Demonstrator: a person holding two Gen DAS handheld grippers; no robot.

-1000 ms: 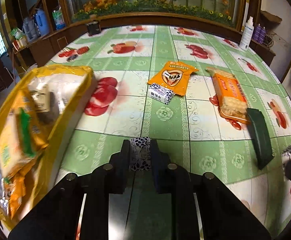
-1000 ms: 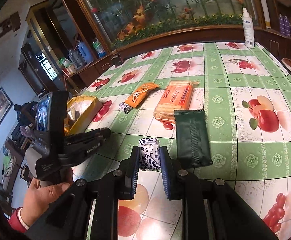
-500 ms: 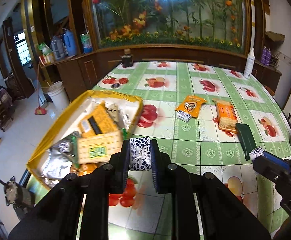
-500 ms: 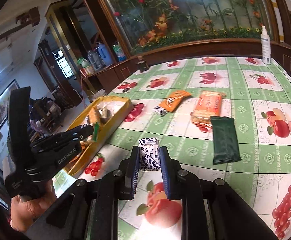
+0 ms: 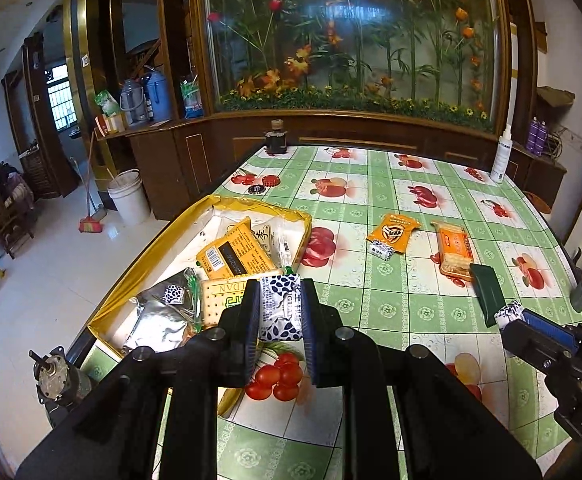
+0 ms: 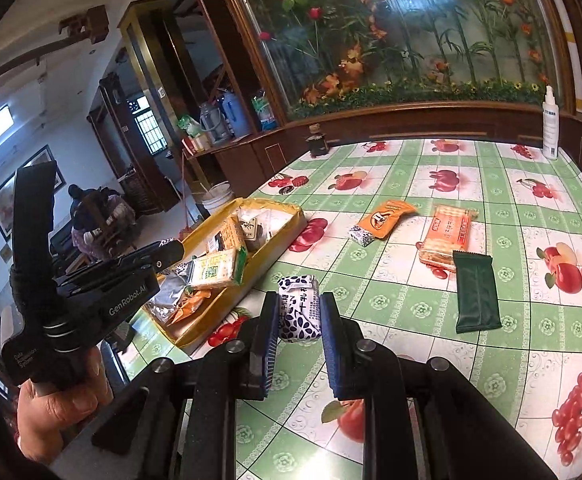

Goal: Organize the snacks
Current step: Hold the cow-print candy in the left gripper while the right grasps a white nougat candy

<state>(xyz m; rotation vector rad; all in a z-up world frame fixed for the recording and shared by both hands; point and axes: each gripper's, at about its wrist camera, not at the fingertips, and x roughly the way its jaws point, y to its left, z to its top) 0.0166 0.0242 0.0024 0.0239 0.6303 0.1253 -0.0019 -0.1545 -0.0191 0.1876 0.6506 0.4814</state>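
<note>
- The left gripper [image 5: 281, 312] is clamped narrow on a small blue-and-white candy [image 5: 279, 307], held in the air just past the near end of the yellow box [image 5: 153, 248].
- The right gripper [image 6: 299, 316] pinches a second blue-and-white sweet [image 6: 299, 307] the same way, above the table [image 6: 523, 320].
- The yellow box, full of packets, sits at ten o'clock from the right gripper.
- On the tablecloth at one o'clock lie an orange packet [image 6: 389, 218], a cracker pack [image 6: 447, 234] and a dark green pouch [image 6: 475, 292].
- One more small candy [image 6: 361, 235] touches the orange packet's near end.
</note>
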